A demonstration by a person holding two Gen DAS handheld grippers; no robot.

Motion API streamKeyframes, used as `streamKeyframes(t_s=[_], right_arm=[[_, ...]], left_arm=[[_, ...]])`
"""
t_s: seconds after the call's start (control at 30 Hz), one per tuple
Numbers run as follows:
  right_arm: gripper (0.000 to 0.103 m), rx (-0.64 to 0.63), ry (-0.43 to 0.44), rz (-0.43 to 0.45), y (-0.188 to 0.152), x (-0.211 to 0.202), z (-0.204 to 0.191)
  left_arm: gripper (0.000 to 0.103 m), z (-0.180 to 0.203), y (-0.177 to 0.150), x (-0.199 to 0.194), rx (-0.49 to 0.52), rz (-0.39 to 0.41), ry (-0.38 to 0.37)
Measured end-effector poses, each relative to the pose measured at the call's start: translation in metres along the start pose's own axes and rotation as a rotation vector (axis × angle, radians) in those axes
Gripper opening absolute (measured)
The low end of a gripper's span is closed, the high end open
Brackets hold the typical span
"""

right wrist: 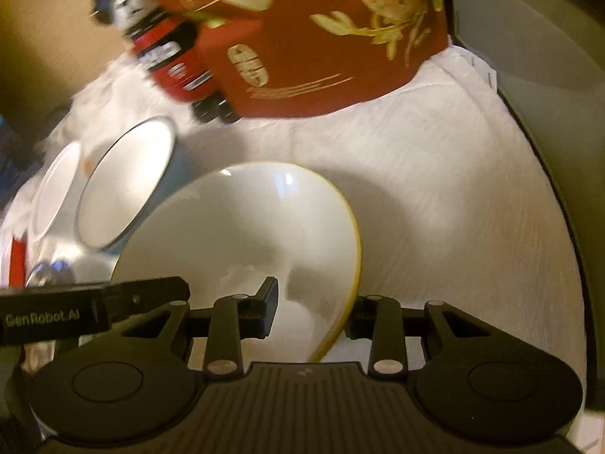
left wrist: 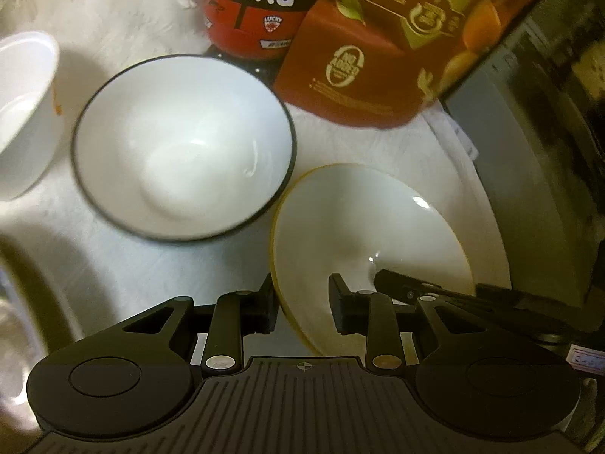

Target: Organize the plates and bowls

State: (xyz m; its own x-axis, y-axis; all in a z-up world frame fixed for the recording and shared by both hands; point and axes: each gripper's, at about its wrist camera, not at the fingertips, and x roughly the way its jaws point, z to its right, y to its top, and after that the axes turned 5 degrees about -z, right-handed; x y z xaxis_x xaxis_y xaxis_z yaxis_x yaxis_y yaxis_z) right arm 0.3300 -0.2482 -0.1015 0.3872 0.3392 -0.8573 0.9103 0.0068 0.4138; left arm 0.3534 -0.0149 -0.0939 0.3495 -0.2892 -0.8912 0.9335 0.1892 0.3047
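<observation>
left wrist: left gripper (left wrist: 302,304) jaws apart, straddling near rim of yellow-rimmed bowl (left wrist: 363,219), no clamp seen; black-rimmed bowl (left wrist: 181,143) just beside it on white cloth (left wrist: 113,257); plain bowl (left wrist: 22,113) far left | right wrist: right gripper (right wrist: 314,310) jaws apart astride the yellow-rimmed bowl (right wrist: 245,227) rim; red box (right wrist: 321,38) behind

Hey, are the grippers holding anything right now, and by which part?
Both straddle the rim of the yellow-rimmed bowl: left gripper on its left edge, right gripper on its right edge. The jaws look open, so a firm grip cannot be told.
</observation>
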Motion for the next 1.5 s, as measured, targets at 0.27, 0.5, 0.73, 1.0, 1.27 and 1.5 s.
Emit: streamKeyframes(t_s=[0.27,0.5,0.73,1.0,1.27,1.5], right_arm=[[0.036,-0.015,-0.012,-0.029,-0.047,-0.012,-0.034],[0.037,-0.009,0.013,-0.041,-0.066,-0.008,-0.061],[0.038,-0.021,-0.009,-0.025,-0.068,-0.005,-0.066],[0.039,-0.038,-0.008,-0.036,-0.071,0.001,-0.07],[0.039,-0.04,0.002,-0.032,-0.068,0.001,-0.068],[0.039,-0.029,-0.008,-0.007,-0.063,-0.005,-0.069]], left_arm=[[0.031,-0.026,-0.041,-0.029,0.046,-0.065,-0.006],[0.031,-0.055,-0.063,-0.046,0.018,-0.065,0.0],[0.03,-0.067,-0.068,-0.048,-0.015,-0.075,-0.035],[0.029,-0.074,-0.072,-0.053,-0.04,-0.058,-0.046],[0.028,-0.072,-0.066,-0.057,-0.036,-0.059,-0.039],[0.028,-0.079,-0.061,-0.061,-0.051,-0.058,-0.047]])
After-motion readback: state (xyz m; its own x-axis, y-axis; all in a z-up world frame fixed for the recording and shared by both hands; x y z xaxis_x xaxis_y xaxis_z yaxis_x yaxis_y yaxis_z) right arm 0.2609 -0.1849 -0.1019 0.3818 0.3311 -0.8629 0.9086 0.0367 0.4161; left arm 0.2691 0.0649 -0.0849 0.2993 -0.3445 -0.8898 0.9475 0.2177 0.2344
